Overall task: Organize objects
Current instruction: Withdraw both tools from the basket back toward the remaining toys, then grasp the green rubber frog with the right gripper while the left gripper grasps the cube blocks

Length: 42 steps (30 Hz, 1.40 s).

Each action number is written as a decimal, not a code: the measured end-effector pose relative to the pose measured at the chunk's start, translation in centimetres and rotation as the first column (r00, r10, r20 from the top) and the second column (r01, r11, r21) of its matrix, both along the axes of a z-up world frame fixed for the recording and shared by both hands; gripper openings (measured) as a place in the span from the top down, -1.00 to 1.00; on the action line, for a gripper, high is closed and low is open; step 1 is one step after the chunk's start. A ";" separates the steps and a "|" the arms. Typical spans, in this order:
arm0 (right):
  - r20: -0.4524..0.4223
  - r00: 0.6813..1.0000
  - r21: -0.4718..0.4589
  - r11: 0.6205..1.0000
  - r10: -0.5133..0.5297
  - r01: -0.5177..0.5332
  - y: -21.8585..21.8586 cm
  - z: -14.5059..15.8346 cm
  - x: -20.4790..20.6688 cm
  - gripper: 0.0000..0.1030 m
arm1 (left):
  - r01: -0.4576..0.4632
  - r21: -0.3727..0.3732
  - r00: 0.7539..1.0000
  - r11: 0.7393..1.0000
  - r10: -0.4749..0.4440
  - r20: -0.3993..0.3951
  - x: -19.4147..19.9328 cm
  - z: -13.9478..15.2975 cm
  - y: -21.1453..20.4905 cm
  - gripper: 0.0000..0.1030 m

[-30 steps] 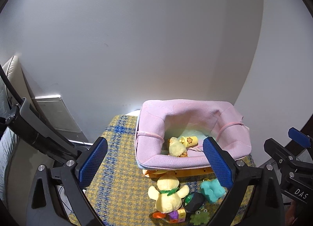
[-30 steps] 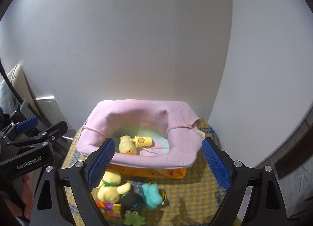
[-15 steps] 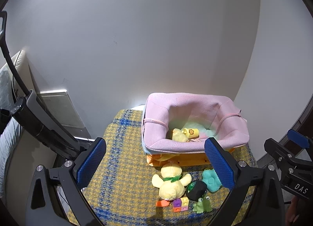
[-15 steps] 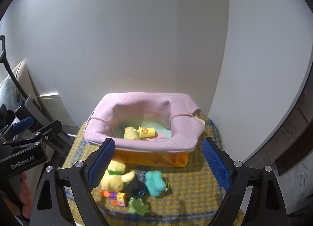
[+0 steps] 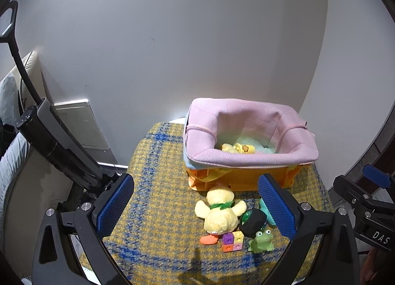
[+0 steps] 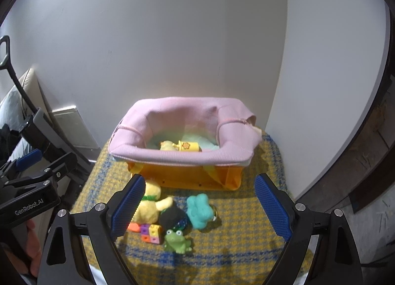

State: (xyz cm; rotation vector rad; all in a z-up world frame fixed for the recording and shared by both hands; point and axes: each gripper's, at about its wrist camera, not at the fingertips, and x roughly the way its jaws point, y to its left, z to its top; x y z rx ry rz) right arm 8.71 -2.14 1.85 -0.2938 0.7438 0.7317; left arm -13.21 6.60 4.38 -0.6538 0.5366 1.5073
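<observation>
An orange basket with a pink fabric liner (image 5: 249,156) (image 6: 182,156) stands at the back of a yellow-and-blue plaid cloth (image 5: 158,186) (image 6: 242,213). Inside lie a small yellow duck (image 5: 228,148) and a yellow cup with a flower (image 5: 244,148) (image 6: 187,146). In front lie a yellow plush duck (image 5: 221,213) (image 6: 148,207), a black ball (image 5: 253,222) (image 6: 172,216), a teal toy (image 6: 198,207), a coloured block (image 5: 232,240) (image 6: 150,232) and a green frog (image 5: 261,238) (image 6: 176,238). My left gripper (image 5: 196,207) and right gripper (image 6: 200,207) are open, empty, held back above the toys.
White walls meet in a corner behind the basket. A black vacuum handle (image 5: 56,146) and a beige cushion (image 5: 27,70) stand at the left. The cloth's edge drops off at the right by dark flooring (image 6: 370,137).
Both grippers have drawn back and up from the basket, so the basket looks smaller and more of the cloth and all the toys in front show. Both stay open.
</observation>
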 end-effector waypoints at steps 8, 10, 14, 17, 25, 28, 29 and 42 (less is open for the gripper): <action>-0.037 0.999 -0.028 1.000 0.004 -0.005 -1.0 -2.4 -1.1 -0.75 | 0.007 -0.034 1.000 0.999 -0.007 -0.001 0.2 -2.4 -1.9 -0.99; -0.050 0.999 -0.038 0.999 0.005 -0.006 -1.3 -3.3 -1.4 -0.75 | 0.009 -0.043 1.000 0.999 -0.010 0.000 0.2 -3.1 -2.2 -0.99; -0.067 0.998 -0.053 0.998 0.011 -0.014 -1.5 -4.9 -1.9 -0.75 | 0.006 -0.060 1.000 0.998 -0.006 0.003 -0.1 -4.6 -2.8 -0.99; -0.075 0.997 -0.063 0.998 0.014 -0.019 -1.4 -6.0 -2.2 -0.75 | 0.002 -0.071 1.000 0.997 -0.002 0.003 -0.3 -5.9 -3.0 -0.99; -0.092 0.995 -0.101 0.994 0.028 -0.038 -0.3 -9.5 -2.8 -0.75 | -0.009 -0.102 1.000 0.995 0.008 -0.009 -0.9 -9.8 -3.4 -0.99; -0.096 0.995 -0.116 0.992 0.027 -0.039 0.2 -10.9 -2.9 -0.75 | -0.017 -0.110 1.000 0.994 0.016 -0.011 -1.1 -11.1 -3.4 -0.99; -0.098 0.995 -0.120 0.992 0.028 -0.040 0.3 -11.3 -3.0 -0.75 | -0.019 -0.109 1.000 0.994 0.018 -0.012 -1.2 -11.6 -3.4 -0.99; -0.146 0.989 -0.178 0.984 -0.002 -0.024 2.6 -16.8 -2.4 -0.59 | -0.041 -0.147 0.999 0.988 0.037 -0.032 -1.5 -16.3 -2.6 -0.99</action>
